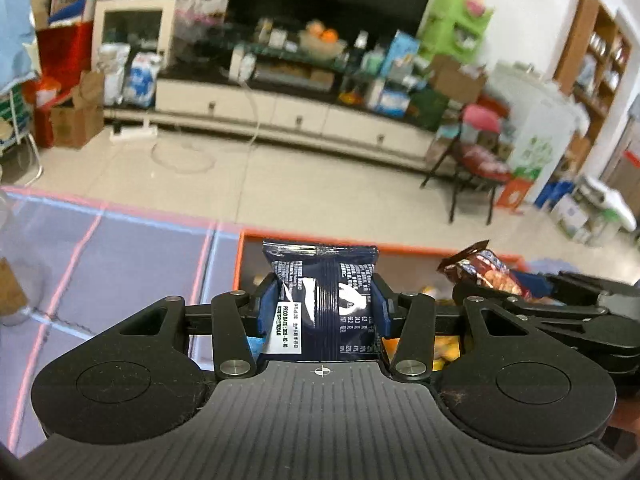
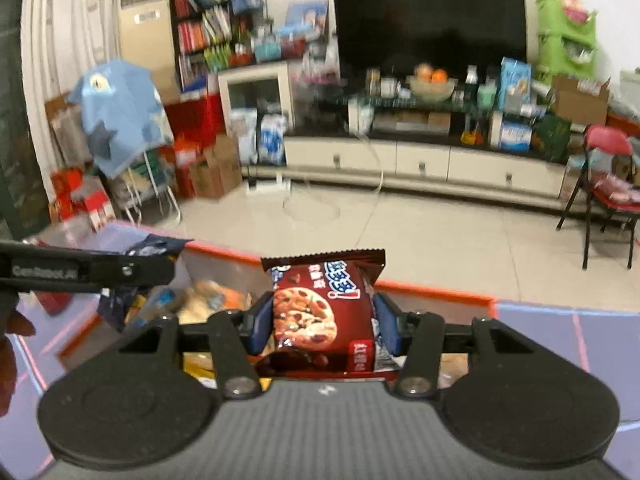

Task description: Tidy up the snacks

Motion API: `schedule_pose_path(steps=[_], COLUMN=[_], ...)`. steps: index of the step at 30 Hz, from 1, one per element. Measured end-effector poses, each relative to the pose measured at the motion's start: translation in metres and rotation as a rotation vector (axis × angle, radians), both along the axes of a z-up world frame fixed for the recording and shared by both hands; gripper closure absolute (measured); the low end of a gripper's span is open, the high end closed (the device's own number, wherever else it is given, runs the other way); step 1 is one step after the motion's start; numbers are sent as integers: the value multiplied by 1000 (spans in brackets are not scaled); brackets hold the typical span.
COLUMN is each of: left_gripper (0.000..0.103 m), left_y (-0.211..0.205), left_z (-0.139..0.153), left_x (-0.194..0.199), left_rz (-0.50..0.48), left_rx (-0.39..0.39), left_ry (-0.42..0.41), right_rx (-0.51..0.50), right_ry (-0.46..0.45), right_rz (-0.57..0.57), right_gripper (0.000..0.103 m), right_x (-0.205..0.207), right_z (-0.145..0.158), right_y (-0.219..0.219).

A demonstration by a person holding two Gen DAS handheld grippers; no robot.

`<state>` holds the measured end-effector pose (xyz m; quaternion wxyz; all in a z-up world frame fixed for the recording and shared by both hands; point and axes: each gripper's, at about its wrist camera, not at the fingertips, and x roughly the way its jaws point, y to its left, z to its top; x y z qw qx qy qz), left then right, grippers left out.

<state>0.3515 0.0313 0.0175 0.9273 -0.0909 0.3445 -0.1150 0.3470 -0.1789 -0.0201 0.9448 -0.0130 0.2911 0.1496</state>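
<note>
My left gripper (image 1: 324, 300) is shut on a dark blue snack packet (image 1: 320, 272), which stands upright between the blue pads above an orange-rimmed box (image 1: 400, 246). My right gripper (image 2: 324, 316) is shut on a red chocolate-chip cookie packet (image 2: 320, 304), also held upright over the box (image 2: 436, 290). In the left wrist view the cookie packet (image 1: 484, 268) shows at the right in the other gripper. In the right wrist view the left gripper (image 2: 132, 270) reaches in from the left with the blue packet (image 2: 156, 247). Several loose snacks (image 2: 200, 300) lie in the box.
The box sits on a purple mat (image 1: 120, 256) with pink lines. Beyond the table edge is tiled floor (image 2: 400, 220), then a white TV cabinet (image 2: 420, 164) and a red folding chair (image 2: 608, 184). A hand (image 2: 8, 352) shows at the left edge.
</note>
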Motion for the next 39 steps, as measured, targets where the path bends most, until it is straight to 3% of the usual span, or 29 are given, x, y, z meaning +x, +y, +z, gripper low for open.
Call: schedule_pose_path(steps=[4, 7, 9, 11, 15, 19, 23, 27, 32, 37, 39], left_gripper=[88, 71, 49, 37, 25, 24, 24, 26, 25, 27, 27], left_y=[-1, 4, 11, 17, 27, 28, 26, 15, -2, -21, -30], left_z=[-14, 0, 18, 40, 63, 53, 19, -14, -10, -2, -9], left_x=[-2, -11, -31, -60, -121, -180, -233, -261, -253, -214, -204], left_rz=[-7, -9, -13, -2, -1, 17, 48, 63, 96, 42, 26], left_rx=[20, -37, -84, -100, -127, -150, -140, -86, 49, 152, 219], left_ry=[-40, -19, -75, -142, -199, -162, -71, 19, 13, 20, 19], right_rx=[-55, -18, 12, 36, 47, 52, 84, 104, 74, 45, 26], right_ry=[-13, -11, -61, -122, -137, -42, 49, 89, 101, 32, 63], right_rz=[15, 9, 4, -6, -58, -132, -188, -222, -277, -286, -300], right_gripper=[43, 37, 28, 22, 16, 15, 14, 13, 12, 11, 11], right_x=[-1, -12, -34, -69, -138, -196, -241, -265, -258, -230, -219], right_z=[-5, 9, 27, 47, 53, 28, -4, -26, -22, -14, -22], right_y=[7, 2, -3, -14, -36, -57, -70, -76, -73, -67, -63])
